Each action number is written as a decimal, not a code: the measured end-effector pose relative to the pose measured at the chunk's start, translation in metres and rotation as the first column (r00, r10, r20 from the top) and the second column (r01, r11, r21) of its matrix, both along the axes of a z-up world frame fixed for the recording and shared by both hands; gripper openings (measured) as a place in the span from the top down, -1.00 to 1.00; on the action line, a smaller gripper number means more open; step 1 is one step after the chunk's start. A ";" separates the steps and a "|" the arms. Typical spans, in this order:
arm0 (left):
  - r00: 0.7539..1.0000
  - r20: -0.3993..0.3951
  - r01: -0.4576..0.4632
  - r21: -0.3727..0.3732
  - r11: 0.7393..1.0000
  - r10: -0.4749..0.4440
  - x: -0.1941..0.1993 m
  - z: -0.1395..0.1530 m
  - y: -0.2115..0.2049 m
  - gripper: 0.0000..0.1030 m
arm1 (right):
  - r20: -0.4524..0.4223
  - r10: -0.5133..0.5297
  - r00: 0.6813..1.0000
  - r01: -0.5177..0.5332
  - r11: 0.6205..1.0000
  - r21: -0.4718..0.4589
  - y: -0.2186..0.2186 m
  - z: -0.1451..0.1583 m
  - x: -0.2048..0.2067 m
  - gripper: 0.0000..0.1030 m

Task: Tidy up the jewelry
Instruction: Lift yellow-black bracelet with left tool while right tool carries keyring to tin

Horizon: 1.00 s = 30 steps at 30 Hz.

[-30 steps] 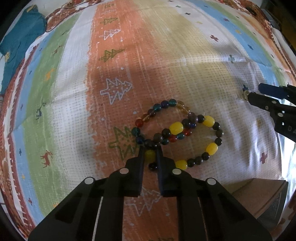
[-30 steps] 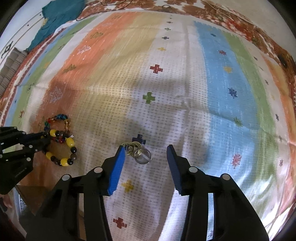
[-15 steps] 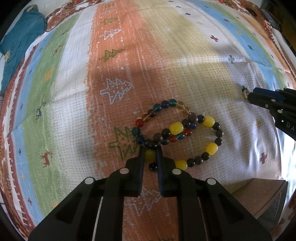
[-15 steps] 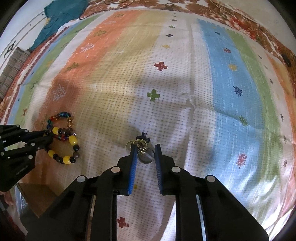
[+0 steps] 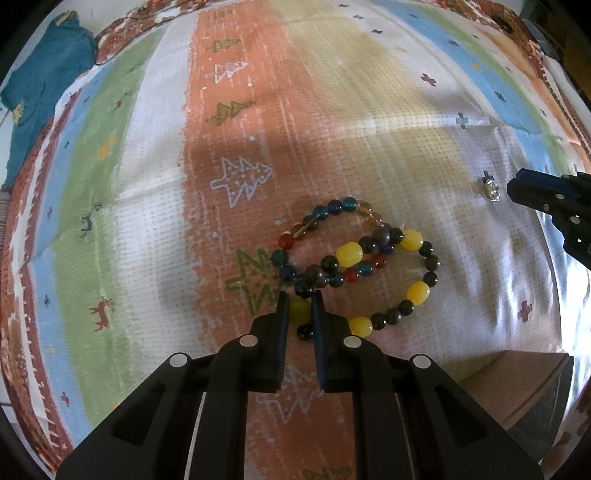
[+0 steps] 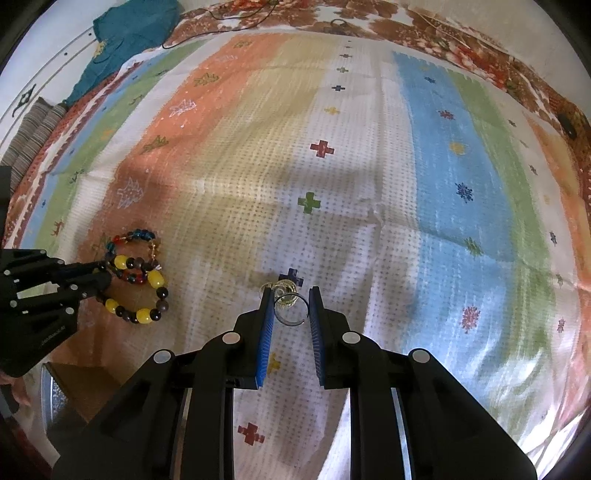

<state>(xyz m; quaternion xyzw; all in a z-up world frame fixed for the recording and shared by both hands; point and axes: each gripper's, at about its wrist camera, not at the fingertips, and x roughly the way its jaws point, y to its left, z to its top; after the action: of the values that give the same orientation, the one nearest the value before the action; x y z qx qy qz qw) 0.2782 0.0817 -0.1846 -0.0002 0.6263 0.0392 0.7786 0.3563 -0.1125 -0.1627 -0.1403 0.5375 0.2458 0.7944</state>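
Observation:
Two beaded bracelets lie overlapped on the striped cloth: one of yellow and dark beads [image 5: 413, 291] [image 6: 155, 278], one of blue, red and brown beads [image 5: 317, 214] [image 6: 136, 236]. My left gripper [image 5: 300, 308] [image 6: 105, 275] is shut on a yellow bead of the yellow and dark bracelet. A small cluster of metal rings [image 6: 290, 304] [image 5: 490, 189] lies further right on a white stripe. My right gripper [image 6: 290, 301] [image 5: 511, 186] is shut on a thin silver ring of that cluster, the ring standing between its blue pads.
A brown cardboard box [image 5: 517, 384] [image 6: 85, 373] sits at the near edge beside the bracelets. A teal cloth [image 5: 40, 92] [image 6: 125, 33] lies at the far corner, with a dark cable [image 6: 221, 18] near it. The patterned cloth [image 6: 436, 184] spreads wide to the right.
My right gripper's jaws have come together from wide apart onto the thin ring. The left gripper and bracelets have stayed where they were.

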 end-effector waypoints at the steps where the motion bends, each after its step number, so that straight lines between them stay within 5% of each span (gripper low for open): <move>1: 1.000 0.004 0.001 0.000 1.000 -0.001 -0.001 0.003 -0.001 0.78 | -0.002 -0.001 1.000 0.001 1.000 0.002 0.000 0.000 0.000 0.62; 30: 0.980 0.197 0.010 -0.076 0.997 0.006 -0.033 0.088 -0.026 0.79 | 0.099 -0.013 0.995 0.007 0.998 0.058 -0.015 0.054 -0.044 0.62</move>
<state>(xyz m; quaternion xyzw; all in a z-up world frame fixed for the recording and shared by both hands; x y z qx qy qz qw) 0.2450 0.0561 -0.0967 -0.0331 0.5470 0.0143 0.8363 0.3123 -0.1277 -0.1091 -0.1269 0.4908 0.2499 0.8250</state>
